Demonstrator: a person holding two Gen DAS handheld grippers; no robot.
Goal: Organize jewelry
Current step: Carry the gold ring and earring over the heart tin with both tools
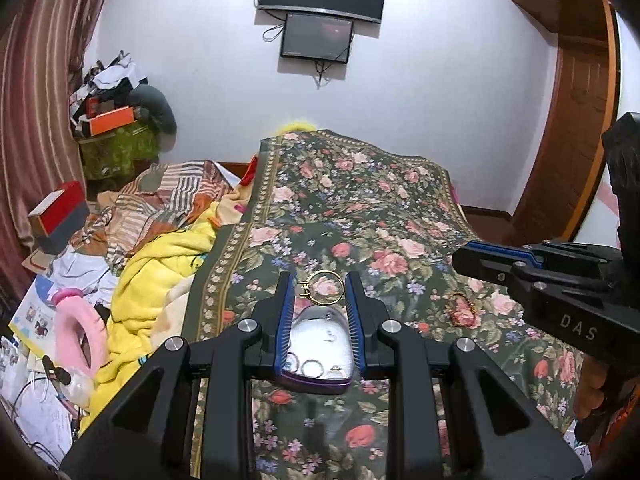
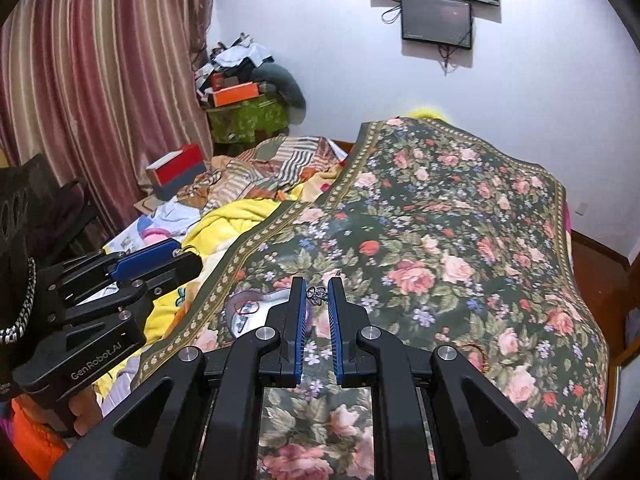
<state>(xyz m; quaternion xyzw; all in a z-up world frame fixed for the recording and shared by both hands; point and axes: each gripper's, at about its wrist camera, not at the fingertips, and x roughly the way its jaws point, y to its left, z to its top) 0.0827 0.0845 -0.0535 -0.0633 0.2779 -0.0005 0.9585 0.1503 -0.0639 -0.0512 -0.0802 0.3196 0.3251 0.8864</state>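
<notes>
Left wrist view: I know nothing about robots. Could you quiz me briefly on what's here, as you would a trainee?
1. True or false: the purple-rimmed tin between the fingers of the left gripper holds rings.
2. The bedspread is: A striped, B floral, C plain.
3. Fill in: the gold bangle lies ___ the tin (inside/outside).
Key: 1 true; 2 B; 3 outside.

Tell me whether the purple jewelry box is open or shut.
Open. No lid covers the purple jewelry box: its pale lining is exposed, with several rings lying inside. It sits between the left tool's fingers.
</notes>
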